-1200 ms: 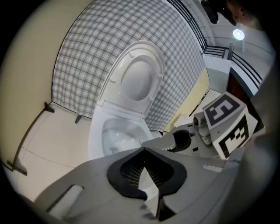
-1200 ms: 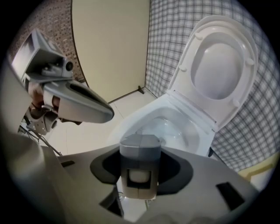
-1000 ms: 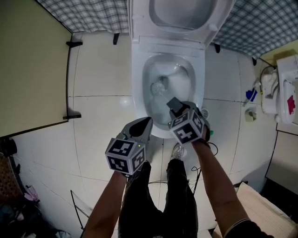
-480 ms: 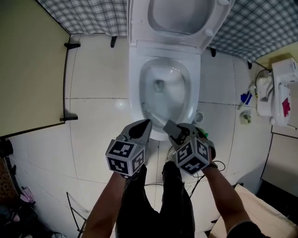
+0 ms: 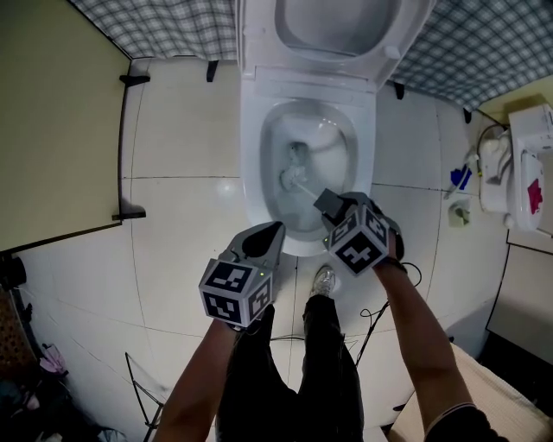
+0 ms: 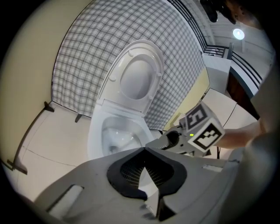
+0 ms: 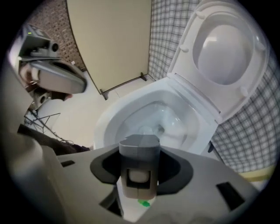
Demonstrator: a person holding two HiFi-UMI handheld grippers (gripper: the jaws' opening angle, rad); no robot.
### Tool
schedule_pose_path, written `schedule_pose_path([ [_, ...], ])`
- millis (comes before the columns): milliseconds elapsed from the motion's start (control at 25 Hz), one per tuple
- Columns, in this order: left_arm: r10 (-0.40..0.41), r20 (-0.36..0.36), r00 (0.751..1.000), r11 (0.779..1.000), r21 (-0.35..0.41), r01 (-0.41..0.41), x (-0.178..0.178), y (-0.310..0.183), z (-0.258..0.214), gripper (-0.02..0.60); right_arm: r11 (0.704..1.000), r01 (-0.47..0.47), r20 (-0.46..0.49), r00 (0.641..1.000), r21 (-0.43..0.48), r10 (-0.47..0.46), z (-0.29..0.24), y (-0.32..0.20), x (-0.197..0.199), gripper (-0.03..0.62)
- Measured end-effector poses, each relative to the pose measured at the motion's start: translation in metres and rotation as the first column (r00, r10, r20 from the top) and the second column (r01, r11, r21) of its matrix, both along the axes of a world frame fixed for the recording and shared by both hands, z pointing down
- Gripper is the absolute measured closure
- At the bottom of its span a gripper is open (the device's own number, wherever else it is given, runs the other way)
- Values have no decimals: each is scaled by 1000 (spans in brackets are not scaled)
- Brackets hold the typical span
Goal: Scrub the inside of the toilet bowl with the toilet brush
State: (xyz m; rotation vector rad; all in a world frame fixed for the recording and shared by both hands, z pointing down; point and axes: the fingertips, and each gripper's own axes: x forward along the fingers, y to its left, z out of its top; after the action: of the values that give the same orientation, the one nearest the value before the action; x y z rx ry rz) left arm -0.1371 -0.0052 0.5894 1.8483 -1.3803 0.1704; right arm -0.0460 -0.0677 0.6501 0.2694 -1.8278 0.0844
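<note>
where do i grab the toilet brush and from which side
Grip the toilet brush by the grey block topping its handle, coming from above at the front of the toilet bowl: its shaft slants down inside, bristles low. The right tongs are shut there.

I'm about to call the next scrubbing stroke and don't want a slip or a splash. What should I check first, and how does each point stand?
1. The seat and lid are up: ok.
2. The right tool is shut on the toilet brush: ok.
3. The brush head is down in the toilet bowl: ok.
4. The left tool is shut, empty, outside the bowl: ok.
5. Bristles pressing on porcelain: cannot tell.
</note>
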Motion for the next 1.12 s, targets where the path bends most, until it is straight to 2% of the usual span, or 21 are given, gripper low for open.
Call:
schedule_pose_path([
  [120, 4, -11, 1000, 1000, -3, -4, 4, 0, -1, 574, 992, 122, 7, 992, -24, -122, -29, 39, 12, 396],
  [240, 10, -10, 1000, 1000, -1, -10, 4, -3, -4, 574, 985, 161, 19, 987, -66, -160, -45, 59, 21, 396],
  [520, 26, -2, 1000, 1000, -5, -26, 9, -6, -6, 574, 992, 109, -31, 993, -59, -111, -26, 41, 32, 396],
  [800, 33, 2, 999, 999, -19, -33, 13, -2, -1, 574, 1000, 17, -102, 995, -27, -19, 17, -8, 22, 396],
  [1120, 57, 20, 998, 998, -16, -56, 20, -6, -2, 574, 997, -79, -67, 995, -24, 77, 27, -32, 10, 396],
])
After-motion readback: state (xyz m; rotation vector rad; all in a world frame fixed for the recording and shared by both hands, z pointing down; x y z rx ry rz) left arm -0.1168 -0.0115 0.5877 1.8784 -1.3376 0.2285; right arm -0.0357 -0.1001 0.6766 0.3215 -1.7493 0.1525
